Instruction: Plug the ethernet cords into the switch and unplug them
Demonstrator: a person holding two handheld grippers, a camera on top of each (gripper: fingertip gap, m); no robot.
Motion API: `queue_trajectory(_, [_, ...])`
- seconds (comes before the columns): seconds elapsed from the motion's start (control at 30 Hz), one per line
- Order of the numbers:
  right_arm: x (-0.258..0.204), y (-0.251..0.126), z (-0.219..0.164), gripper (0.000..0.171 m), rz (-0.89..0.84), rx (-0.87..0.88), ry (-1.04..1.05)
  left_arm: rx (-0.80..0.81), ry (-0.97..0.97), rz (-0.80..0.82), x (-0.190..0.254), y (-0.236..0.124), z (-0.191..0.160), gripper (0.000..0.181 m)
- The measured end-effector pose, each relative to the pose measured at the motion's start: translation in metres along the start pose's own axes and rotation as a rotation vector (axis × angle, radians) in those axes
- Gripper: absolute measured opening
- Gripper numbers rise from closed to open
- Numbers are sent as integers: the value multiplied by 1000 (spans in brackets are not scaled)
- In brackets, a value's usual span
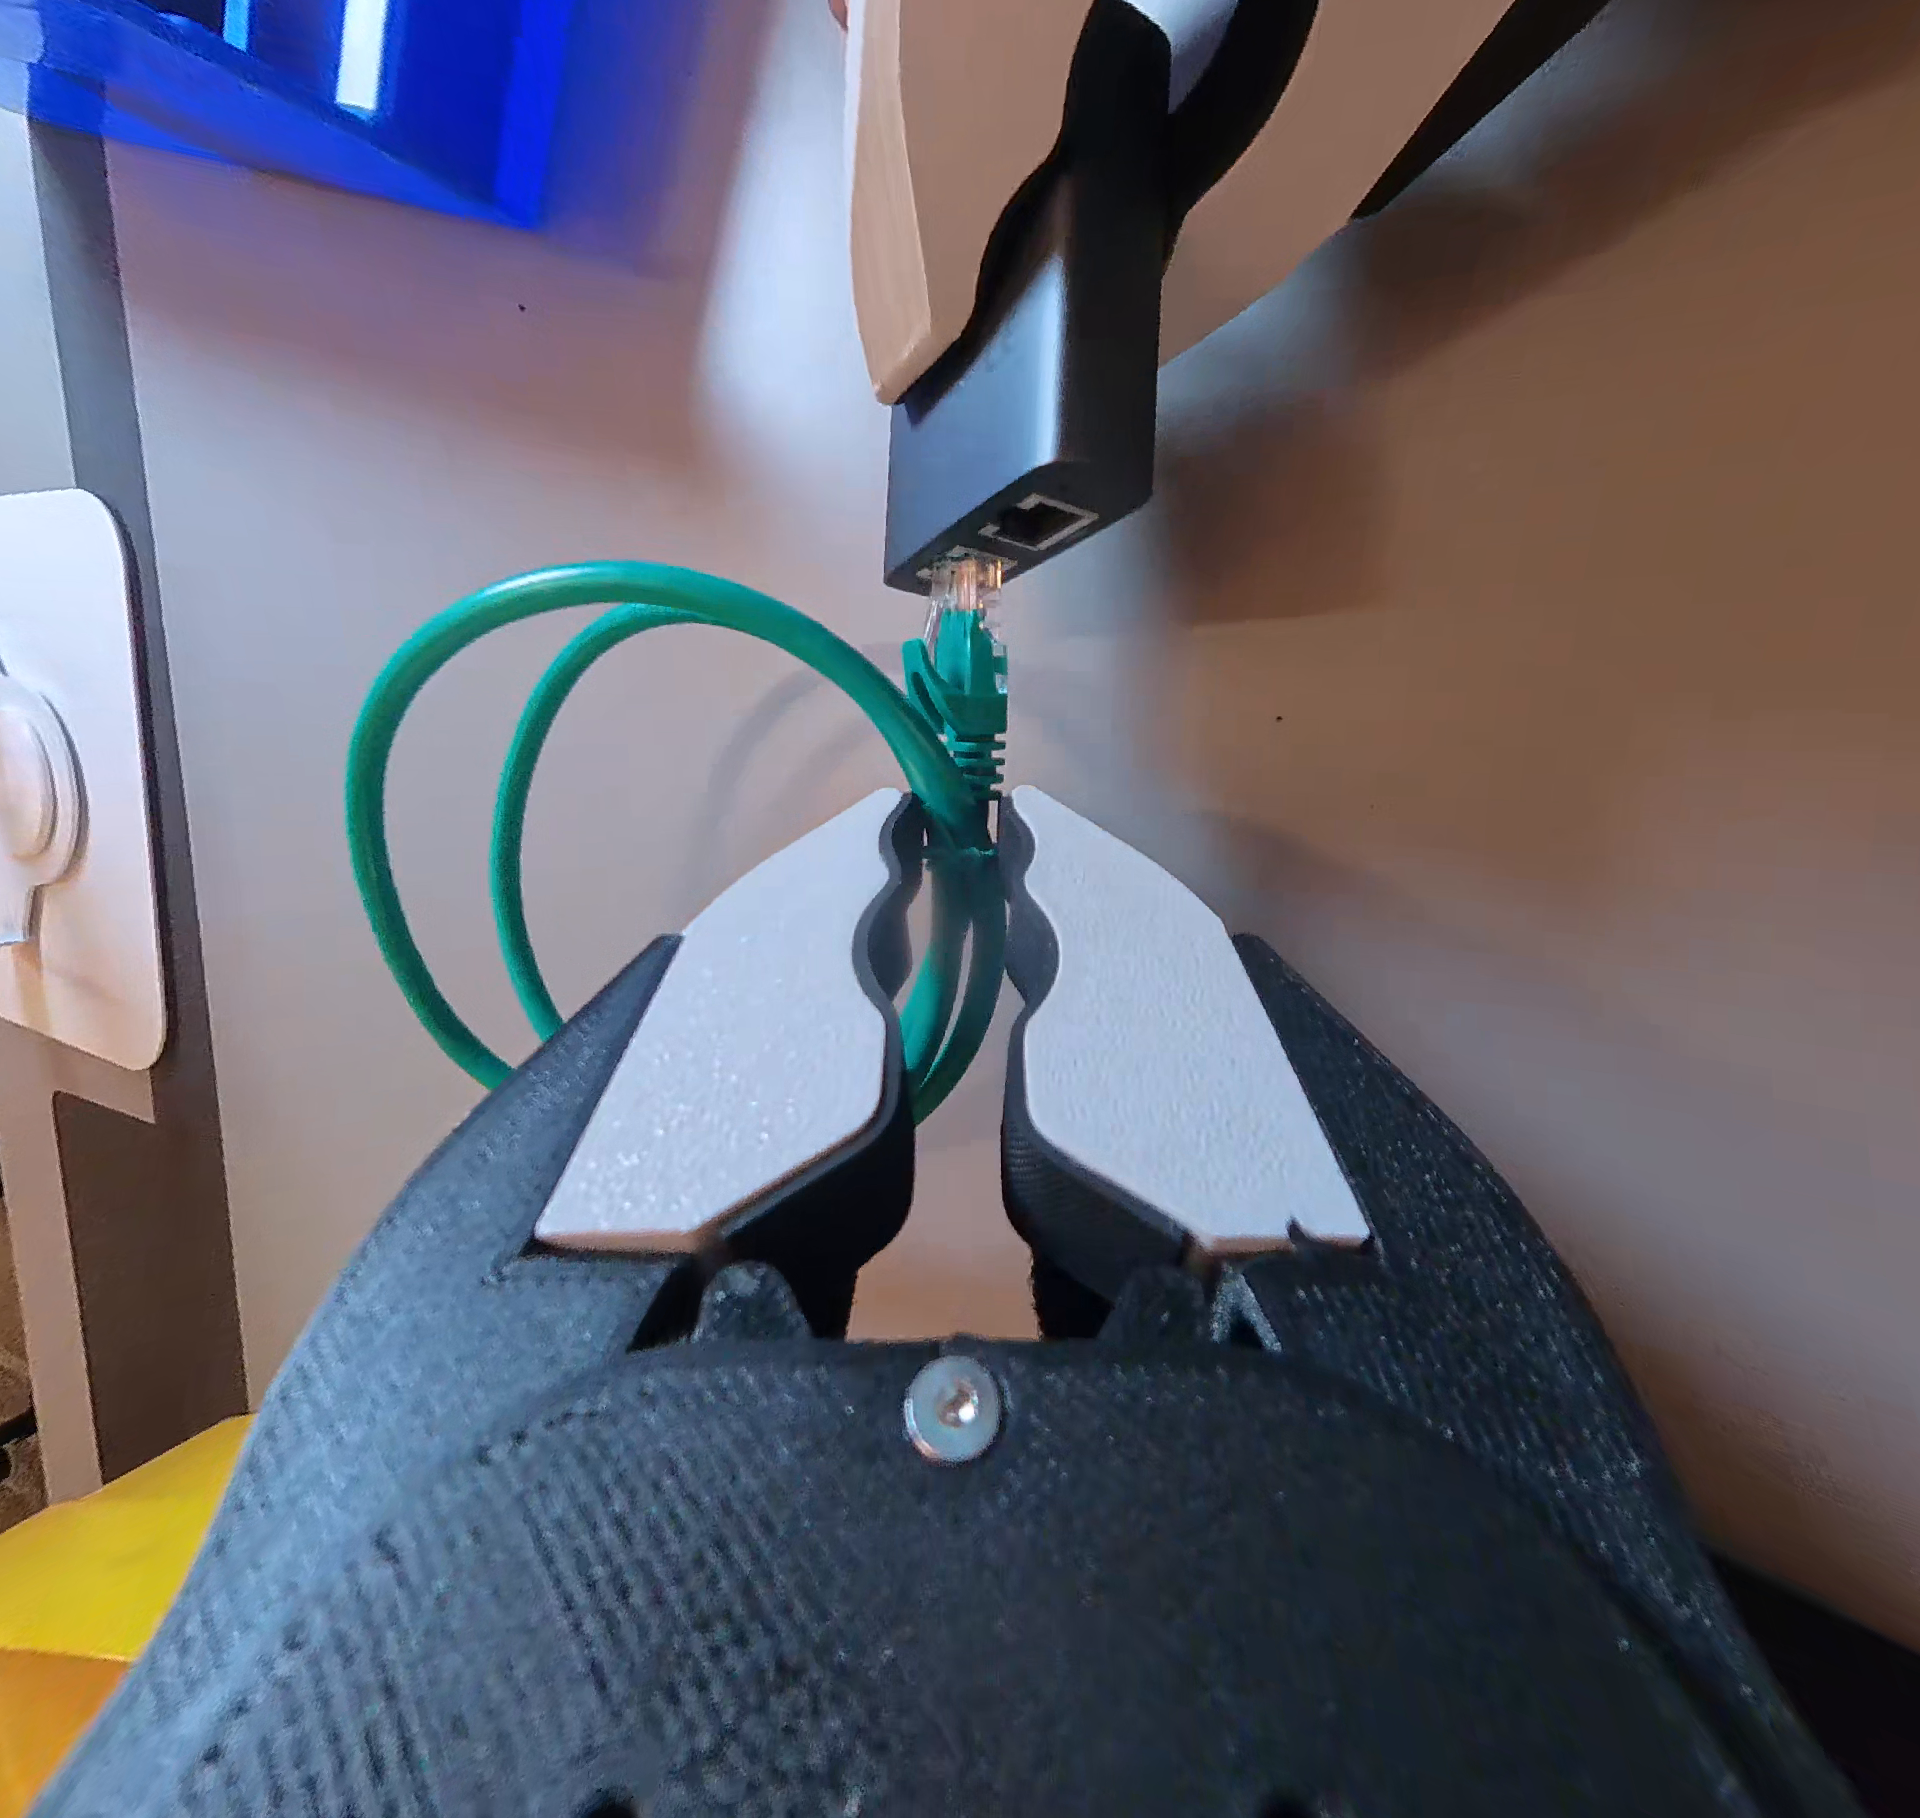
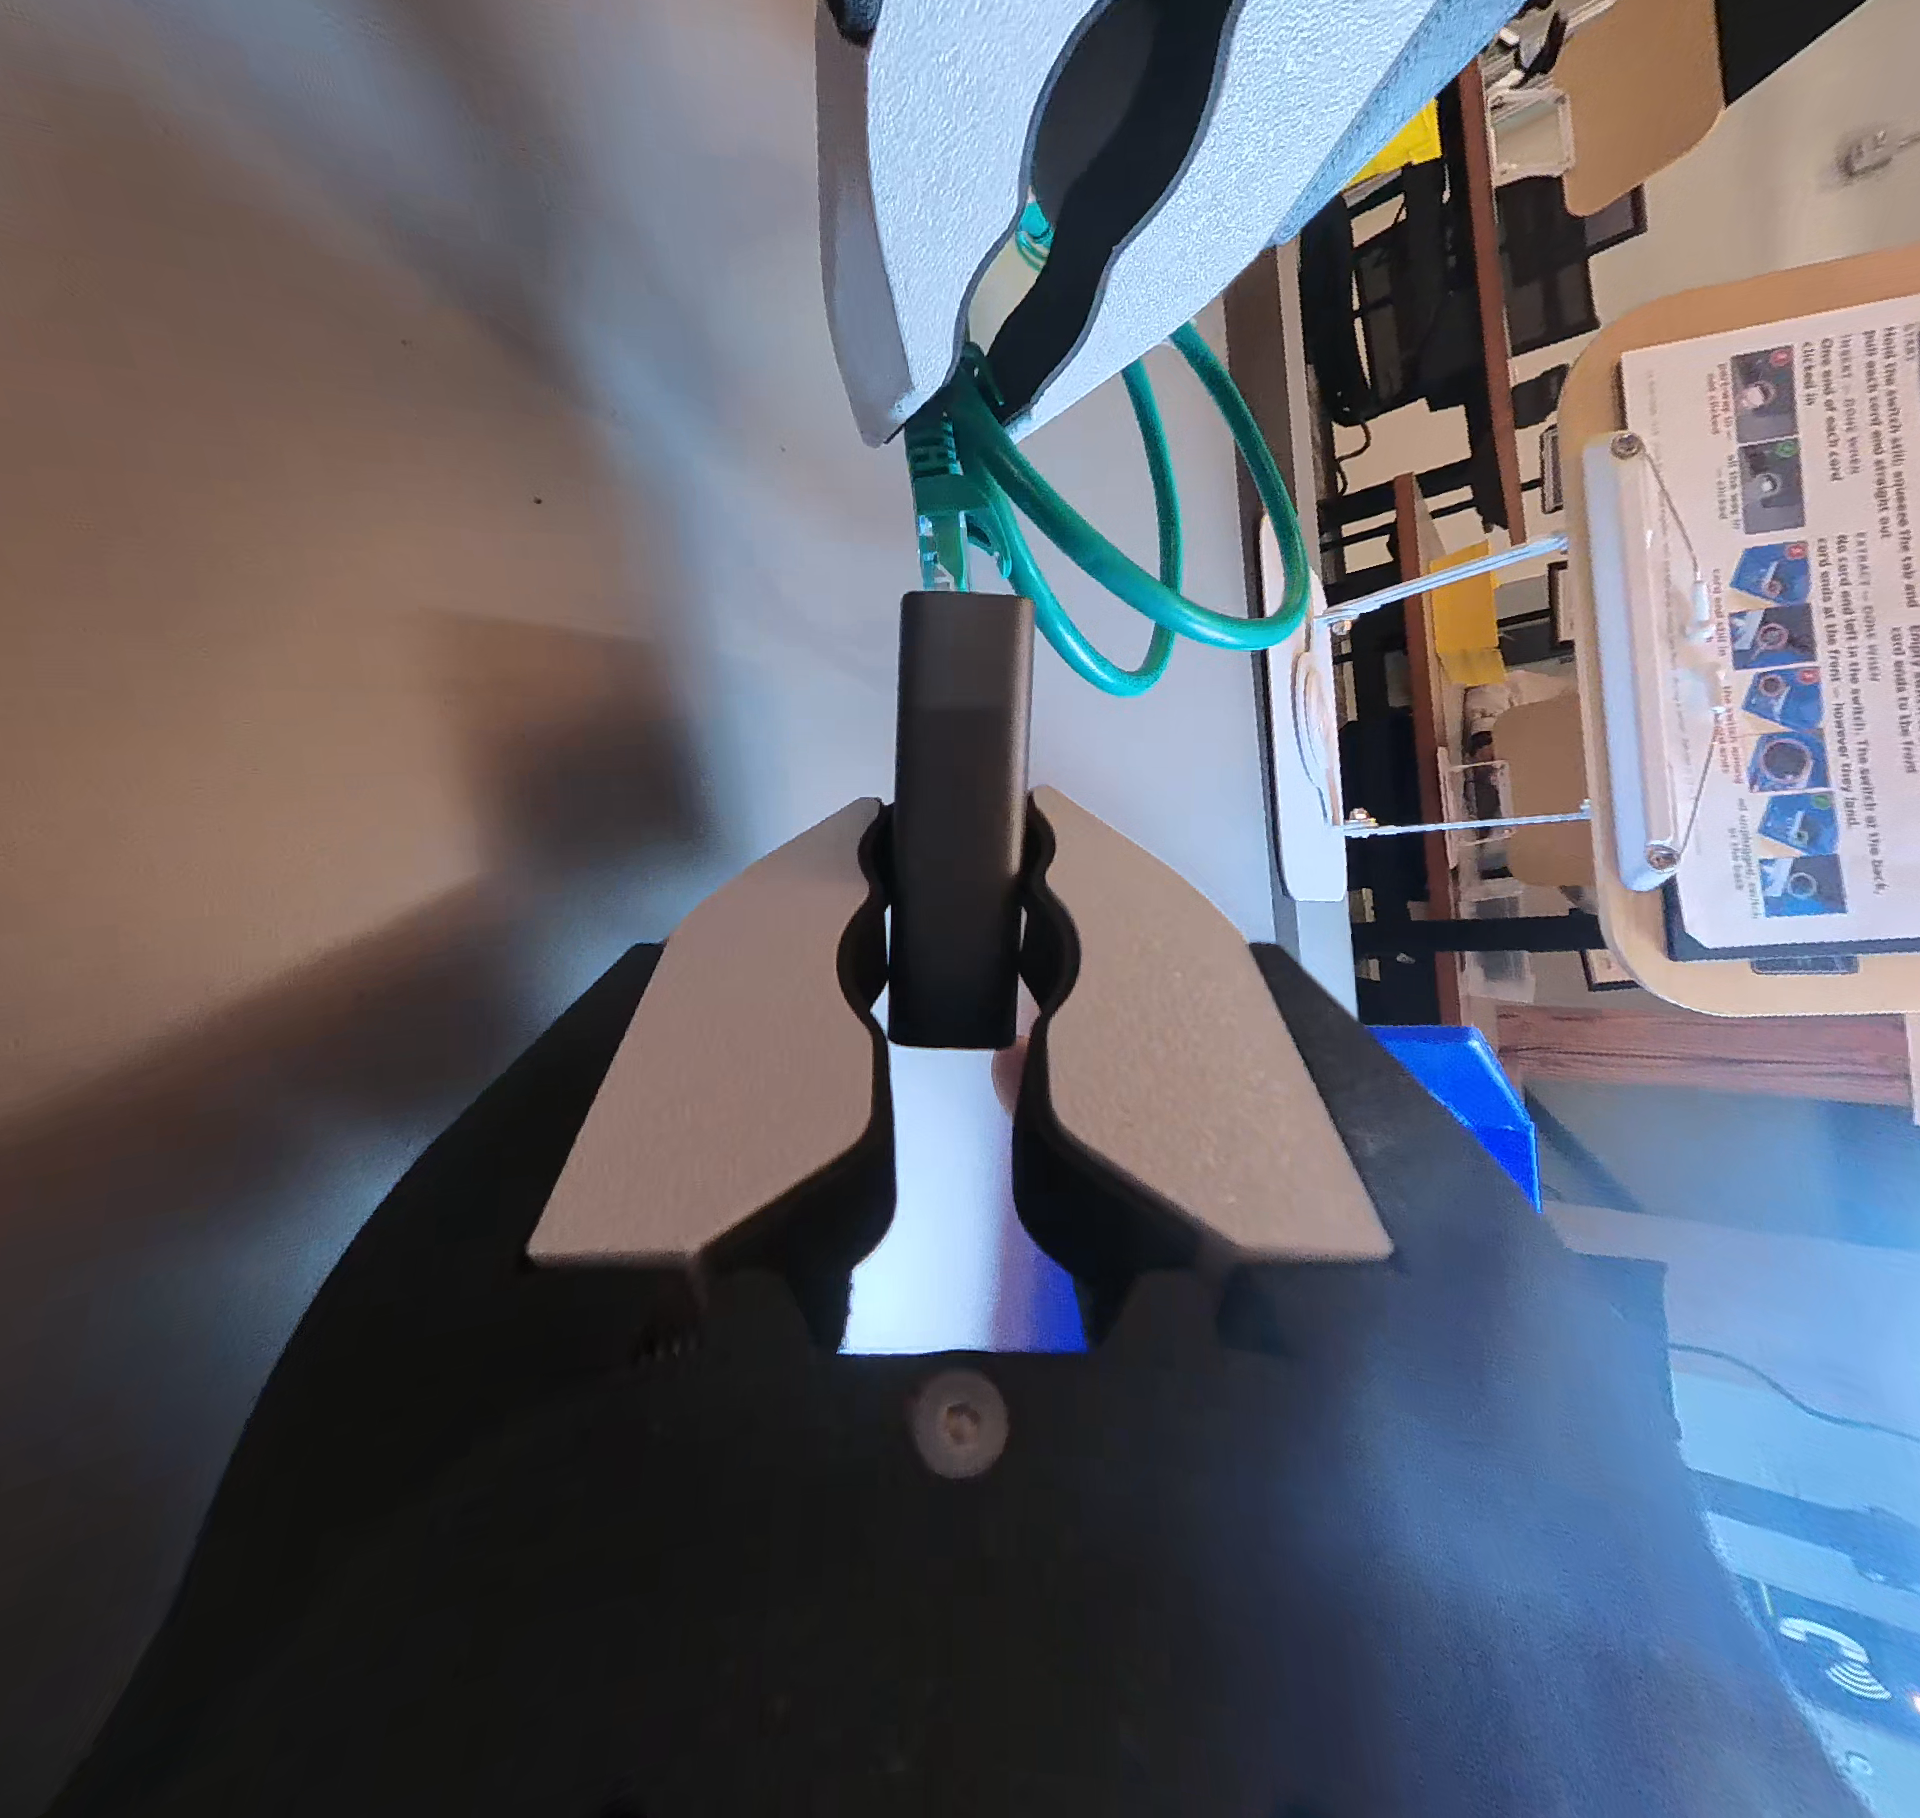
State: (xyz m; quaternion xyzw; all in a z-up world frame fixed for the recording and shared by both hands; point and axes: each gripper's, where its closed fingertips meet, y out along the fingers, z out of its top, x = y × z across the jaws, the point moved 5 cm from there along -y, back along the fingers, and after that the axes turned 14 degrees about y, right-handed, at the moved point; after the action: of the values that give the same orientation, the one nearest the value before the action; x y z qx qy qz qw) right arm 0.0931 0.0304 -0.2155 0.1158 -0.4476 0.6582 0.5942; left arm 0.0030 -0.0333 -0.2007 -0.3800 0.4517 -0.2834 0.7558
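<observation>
Green cord plug at switch port, clamped in left jaws.

Switch matt dark plastic; green cord glossy rubbery jacket, clear plastic plug; fingers grainy grey.

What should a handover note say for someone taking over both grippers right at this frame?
Left gripper: shut on the green ethernet cord, just behind its plug.
Right gripper: shut on the black switch, held in the air.
Position: the plug's clear tip sits at the mouth of one switch port; the neighbouring port is empty. Whether it has clicked in cannot be told.
The cord's slack loops to one side.
Left: seat or free this plug, keeping the switch steady.
</observation>
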Motion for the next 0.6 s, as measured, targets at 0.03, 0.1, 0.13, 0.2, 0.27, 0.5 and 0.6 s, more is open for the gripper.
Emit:
queue_trajectory(0.03, [-1, 1, 0, 21, 2, -4, -5, -4, 0, -5, 1, 0, 0, 14])
queue_trajectory(0.1, [-4, 2, 2, 21, -3, -12, -40, 4, -5, -23, 2, 0, 0, 14])
queue_trajectory(0.13, [-6, 2, 3, 22, -5, -13, -63, 12, -3, -34, 3, 0, 1, 14])
queue_trajectory(0.2, [-9, 3, 5, 21, -5, -11, -78, 6, 24, -42, 4, -1, 1, 14])
queue_trajectory(0.27, [-10, 3, 6, 21, 7, -10, -62, 13, 35, -37, 6, -2, 3, 14])
queue_trajectory(0.5, [-19, 1, 10, 21, 67, 32, -37, 71, 72, -67, 14, -3, 3, 13])
queue_trajectory(0.6, [-13, 3, 10, 21, 62, 34, 4, 112, 49, -49, 8, -6, 1, 14])
